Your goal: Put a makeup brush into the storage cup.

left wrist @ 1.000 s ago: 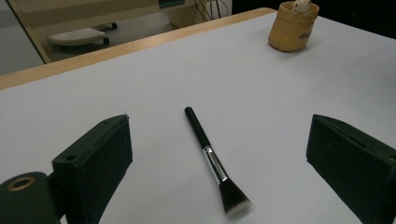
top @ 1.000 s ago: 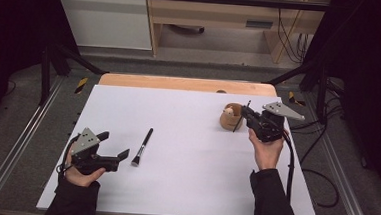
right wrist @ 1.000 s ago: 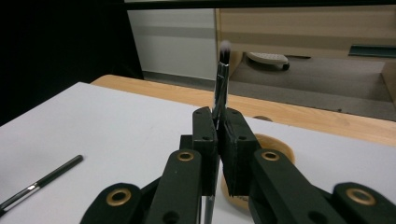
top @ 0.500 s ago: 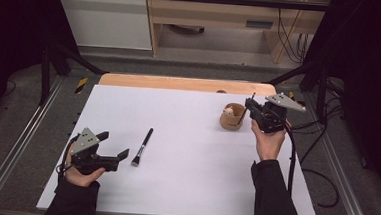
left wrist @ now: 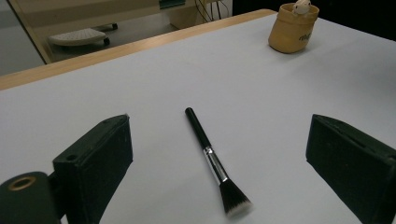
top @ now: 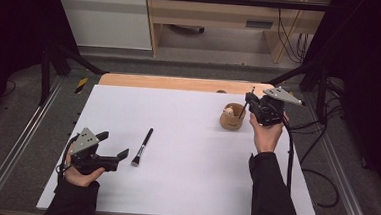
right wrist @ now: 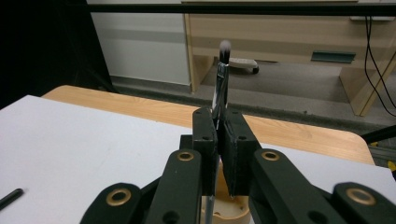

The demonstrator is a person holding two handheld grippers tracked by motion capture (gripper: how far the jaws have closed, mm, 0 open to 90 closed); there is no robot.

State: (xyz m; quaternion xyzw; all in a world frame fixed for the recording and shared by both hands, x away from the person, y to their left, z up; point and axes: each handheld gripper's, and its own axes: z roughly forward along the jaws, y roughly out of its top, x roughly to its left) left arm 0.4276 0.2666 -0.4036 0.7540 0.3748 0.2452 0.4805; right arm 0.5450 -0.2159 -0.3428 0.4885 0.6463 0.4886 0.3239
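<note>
Two grippers were at work: the left gripper (top: 114,156) rested low with jaws wide, a black brush (top: 142,147) lying just beside it on the white table (top: 186,137). Toward the right, the right gripper (top: 249,98) clamped a thin brush (right wrist: 221,86) upright above the wooden cup (top: 231,117).

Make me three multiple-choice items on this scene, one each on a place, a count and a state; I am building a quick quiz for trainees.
1. Where does the loose brush lie?
A. in the cup
B. on the white table, before the left tongs
C. on the floor

2. How many brushes are there?
A. one
B. two
C. four

3. How do the right tongs stand?
A. shut on a small brush
B. open, nothing in them
C. shut on the cup

Key: 1 B, it lies flat before the left tongs. 2 B, one lies loose, the small brush is held. 3 A, the jaws pinch its handle over the wooden cup.
</note>
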